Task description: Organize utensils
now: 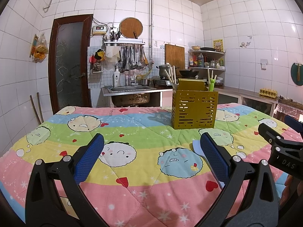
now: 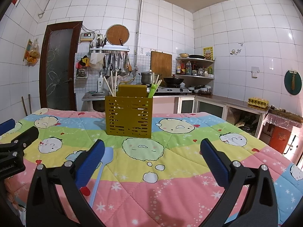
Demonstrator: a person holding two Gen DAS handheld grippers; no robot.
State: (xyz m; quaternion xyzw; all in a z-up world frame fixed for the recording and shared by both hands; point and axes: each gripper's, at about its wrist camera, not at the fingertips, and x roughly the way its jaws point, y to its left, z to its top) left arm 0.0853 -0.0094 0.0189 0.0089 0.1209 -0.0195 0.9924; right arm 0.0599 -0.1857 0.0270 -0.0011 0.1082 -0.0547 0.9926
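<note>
Both hand-held grippers, left (image 1: 151, 158) and right (image 2: 152, 162), spread wide, empty. Blue spoon (image 2: 106, 160) loose on bench (image 2: 189, 189); next: right grasps it, drops into yellow holder (image 2: 129, 117) at 12 o'clock.

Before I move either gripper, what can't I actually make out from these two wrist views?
- Light blue plastic spoon: handle end hidden behind the right gripper's left finger in the right view; mostly hidden behind the left gripper's right finger in the left view.
- Perforated yellow utensil holder: compartments and lower ends of the pale chopsticks and green utensil hidden by its front wall.
- Table under the cartoon quilt: fully covered.
</note>
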